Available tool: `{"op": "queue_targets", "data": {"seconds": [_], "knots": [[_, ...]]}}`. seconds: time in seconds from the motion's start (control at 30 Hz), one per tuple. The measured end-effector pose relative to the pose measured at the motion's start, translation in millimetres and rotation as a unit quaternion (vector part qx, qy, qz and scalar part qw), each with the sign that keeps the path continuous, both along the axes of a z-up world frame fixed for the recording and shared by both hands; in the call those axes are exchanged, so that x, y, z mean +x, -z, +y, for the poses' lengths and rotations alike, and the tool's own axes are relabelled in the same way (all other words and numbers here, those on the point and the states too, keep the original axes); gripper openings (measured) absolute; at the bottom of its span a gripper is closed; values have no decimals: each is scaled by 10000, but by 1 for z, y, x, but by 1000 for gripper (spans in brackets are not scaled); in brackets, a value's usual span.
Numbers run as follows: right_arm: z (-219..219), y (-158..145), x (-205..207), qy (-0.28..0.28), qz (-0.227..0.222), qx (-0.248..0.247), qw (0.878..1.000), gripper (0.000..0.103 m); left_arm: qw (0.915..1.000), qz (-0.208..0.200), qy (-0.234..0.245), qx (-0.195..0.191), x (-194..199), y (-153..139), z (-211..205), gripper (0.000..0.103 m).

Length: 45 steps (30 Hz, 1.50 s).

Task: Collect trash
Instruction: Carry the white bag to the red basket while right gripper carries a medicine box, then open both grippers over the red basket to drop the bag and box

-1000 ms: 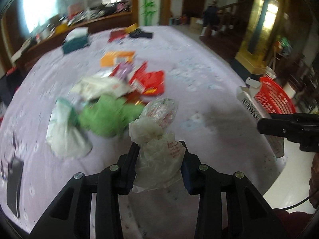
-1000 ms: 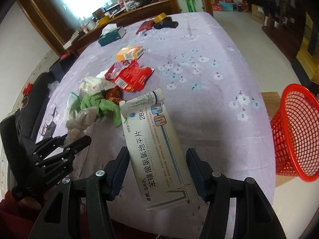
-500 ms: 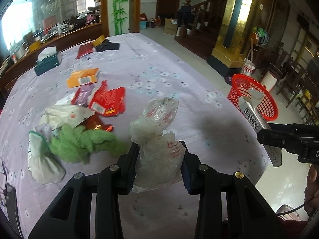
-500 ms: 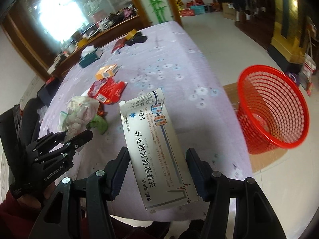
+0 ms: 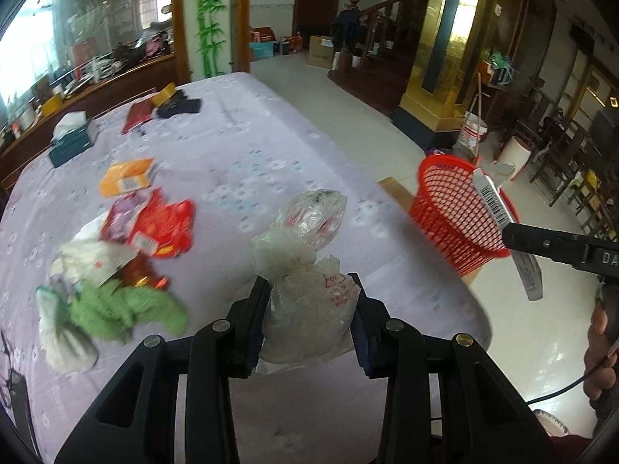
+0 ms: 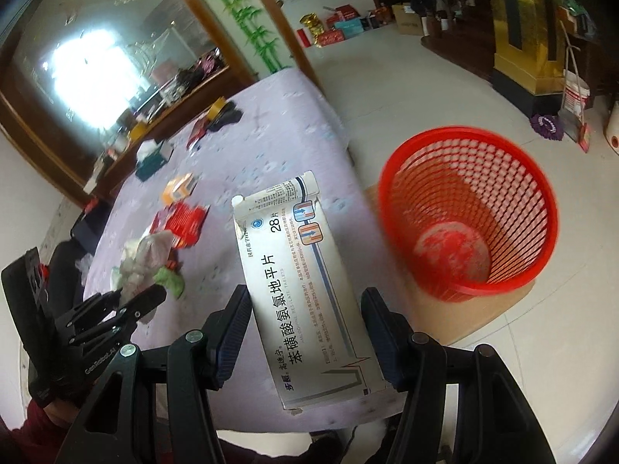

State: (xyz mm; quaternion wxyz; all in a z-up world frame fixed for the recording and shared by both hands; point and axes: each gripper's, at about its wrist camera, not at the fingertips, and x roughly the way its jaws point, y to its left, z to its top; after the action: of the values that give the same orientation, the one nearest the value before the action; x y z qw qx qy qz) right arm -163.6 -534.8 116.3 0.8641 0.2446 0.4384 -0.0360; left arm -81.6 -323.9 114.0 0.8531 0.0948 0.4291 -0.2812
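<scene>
Trash: left tool (image 5: 309,309) clamps plastic bag (image 5: 305,294), basket interior (image 6: 452,243) visible only rightward

left wrist: down over bed (image 5: 240,147) | right wrist: toward basket (image 6: 468,216) | shared: both

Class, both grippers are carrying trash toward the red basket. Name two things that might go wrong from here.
1. The medicine box sits tilted between the right gripper fingers, so it may slip out before reaching the red basket.
2. The crumpled plastic bag in the left gripper is light; released early, it could land on the floor.
</scene>
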Motion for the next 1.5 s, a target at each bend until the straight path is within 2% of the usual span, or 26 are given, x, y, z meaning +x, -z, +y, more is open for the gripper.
{"op": "queue_targets", "data": {"seconds": [0.23,0.47,0.57,0.63,0.7,0.73,0.87,0.97,1.03,1.27,1.5], "knots": [[-64,1,-4,449,44,30,9990,63,9986,211,468,-125,5,-3,-81,37],[-132,14,-4,873,173,382,9953,64,9944,398,970,-143,13,5,-175,37],[-151,18,1,984,171,476,9939,64,9931,427,1083,-138,16,11,-202,38],[-157,19,7,1015,197,482,9935,65,9931,429,1084,-137,19,14,-212,42],[-166,21,11,1087,228,468,9927,65,9934,455,1039,-188,22,15,-219,60],[-170,23,13,1112,238,453,9925,66,9938,450,995,-221,23,15,-220,63],[-183,22,14,1209,183,484,9913,77,9942,420,948,-286,24,11,-221,66],[-182,14,10,1235,159,235,9919,77,9949,405,868,-319,23,6,-212,66],[-176,9,10,1155,83,270,9929,77,9957,373,776,-343,21,3,-201,67],[-141,-7,13,822,-70,263,9962,77,9987,261,218,-375,20,-4,-139,67],[-74,-11,34,166,-27,309,9994,77,9976,285,-399,-499,24,-11,-57,67]]}}
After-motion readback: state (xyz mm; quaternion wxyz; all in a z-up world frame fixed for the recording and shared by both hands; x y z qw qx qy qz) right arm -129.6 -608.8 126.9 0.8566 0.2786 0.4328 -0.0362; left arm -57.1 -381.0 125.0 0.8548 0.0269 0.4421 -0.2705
